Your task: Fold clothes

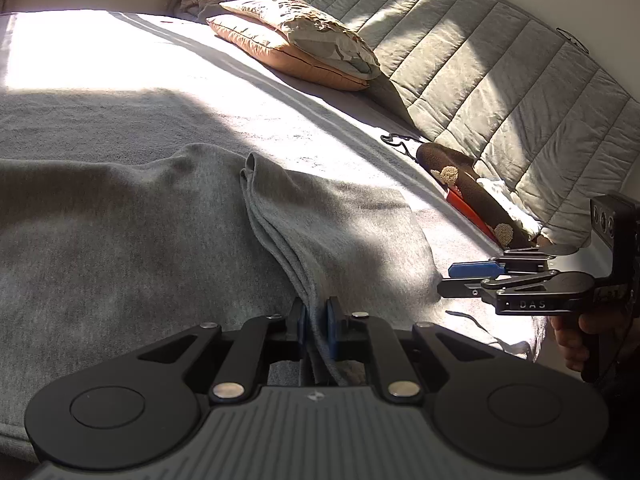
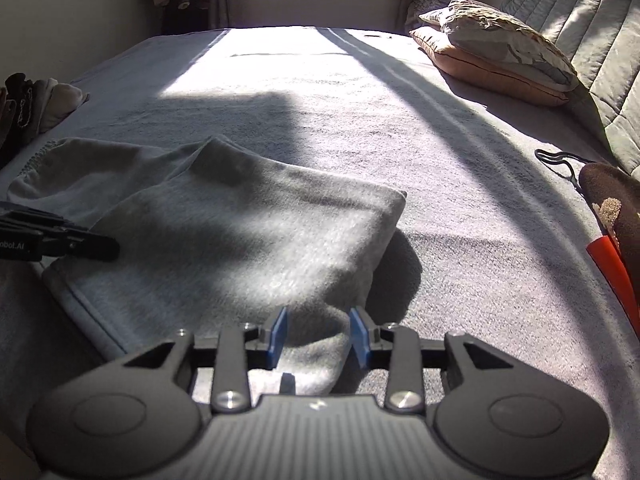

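Observation:
A grey sweatshirt-like garment [image 1: 160, 216] lies partly folded on the bed. My left gripper [image 1: 316, 320] is shut on a bunched, layered edge of it, and the cloth runs up from between the blue pads. In the right wrist view the folded garment [image 2: 224, 236] spreads ahead, and its near corner lies between the blue pads of my right gripper [image 2: 319, 338]. That gripper is open, its pads standing off the cloth. From the left wrist view the right gripper [image 1: 450, 278] is at the garment's right edge, held by a hand. The left gripper's tip [image 2: 100, 248] rests at the garment's left side.
Two stacked pillows [image 1: 296, 48] lie by a grey quilted headboard [image 1: 500, 80]. A brown item with beige patches [image 1: 468, 188] and a red piece sit by the headboard, near a black cord [image 1: 396, 140]. A heap of clothes [image 2: 36, 104] lies at the bed's left edge.

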Demonstrator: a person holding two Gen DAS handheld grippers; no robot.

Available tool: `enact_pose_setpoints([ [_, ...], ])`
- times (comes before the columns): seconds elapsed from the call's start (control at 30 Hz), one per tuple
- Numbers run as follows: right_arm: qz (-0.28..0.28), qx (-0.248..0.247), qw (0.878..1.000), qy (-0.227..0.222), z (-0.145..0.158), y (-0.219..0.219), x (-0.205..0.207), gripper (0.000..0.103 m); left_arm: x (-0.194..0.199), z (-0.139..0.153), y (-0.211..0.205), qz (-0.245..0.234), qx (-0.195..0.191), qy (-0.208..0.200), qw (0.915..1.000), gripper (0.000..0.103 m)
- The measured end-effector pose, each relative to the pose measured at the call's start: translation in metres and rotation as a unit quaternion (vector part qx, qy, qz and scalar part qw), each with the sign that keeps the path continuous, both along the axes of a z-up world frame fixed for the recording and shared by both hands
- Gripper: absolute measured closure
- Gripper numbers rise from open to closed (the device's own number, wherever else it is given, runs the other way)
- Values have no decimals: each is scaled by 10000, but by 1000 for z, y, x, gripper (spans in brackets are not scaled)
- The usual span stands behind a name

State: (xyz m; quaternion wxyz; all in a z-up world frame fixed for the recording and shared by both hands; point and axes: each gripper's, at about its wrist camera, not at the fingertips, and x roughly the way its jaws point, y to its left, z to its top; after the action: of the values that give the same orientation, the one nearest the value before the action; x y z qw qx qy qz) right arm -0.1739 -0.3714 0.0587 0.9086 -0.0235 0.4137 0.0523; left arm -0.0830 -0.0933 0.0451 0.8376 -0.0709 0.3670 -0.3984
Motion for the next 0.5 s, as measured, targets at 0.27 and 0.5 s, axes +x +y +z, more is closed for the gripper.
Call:
enact_pose_setpoints([
  [0.27, 273, -316, 9991, 45, -8, 17, 4, 66, 2, -5, 1, 87, 60, 109, 9999, 93],
  [0.5, 128, -407, 9991, 51, -10, 15, 8, 66, 1, -1, 5, 124, 55, 155, 9998, 93],
])
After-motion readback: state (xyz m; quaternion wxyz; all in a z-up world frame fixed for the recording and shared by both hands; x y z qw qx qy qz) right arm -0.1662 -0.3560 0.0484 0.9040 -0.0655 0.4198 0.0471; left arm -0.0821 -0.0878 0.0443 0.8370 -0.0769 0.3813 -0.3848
